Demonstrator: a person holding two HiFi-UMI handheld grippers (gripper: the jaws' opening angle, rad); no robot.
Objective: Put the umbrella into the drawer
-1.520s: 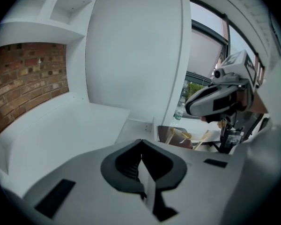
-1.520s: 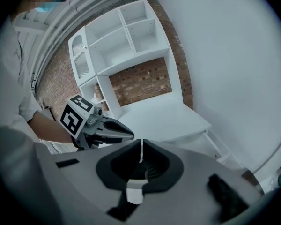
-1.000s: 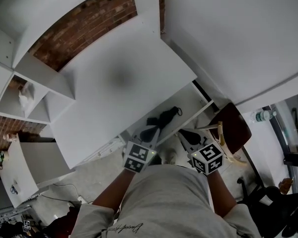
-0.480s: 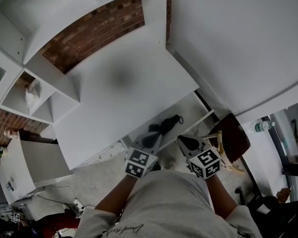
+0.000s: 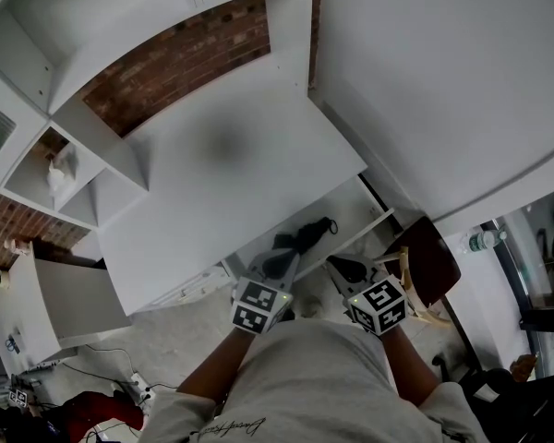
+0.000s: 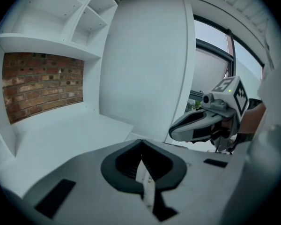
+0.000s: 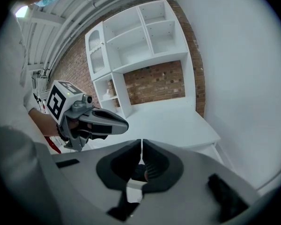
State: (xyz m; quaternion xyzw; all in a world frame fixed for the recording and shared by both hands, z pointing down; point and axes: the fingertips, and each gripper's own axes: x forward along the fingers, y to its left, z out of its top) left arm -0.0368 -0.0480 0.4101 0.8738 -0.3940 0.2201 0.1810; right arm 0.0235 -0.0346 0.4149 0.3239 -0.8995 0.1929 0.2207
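Holding both tools back near the torso, the person has them clear of the drawer (image 5: 377, 212), which fits a job that looks nearly finished. Left tool (image 6: 141, 147) is pressed together with nothing pinched; only a pale strip of background shows through the slot behind its pads. Right tool (image 7: 141, 147) is likewise pressed together and carries nothing; a dark patch shows through the gap behind its pads, can't tell what it is. Umbrella (image 5: 304, 233), black and folded, lies inside the drawer, on its floor, slanted across it, free of both tools, so it reads as let go and placed. Drawer is pulled out from under the white desk (image 5: 222, 169) and stands open, likely so the umbrella could be dropped in from above. Both tools point down and forward towards the drawer front, side by side and near each other, a sensible spot for pushing the drawer in if that step follows. Judgement: placing is done, closing is not yet done. Umbrella seems to sit below the drawer rim, though its handle end lies near the far side; from the head view I can't tell whether it would clear the desk's underside. Desk top is bare, with a brick wall (image 5: 171, 55) behind it.
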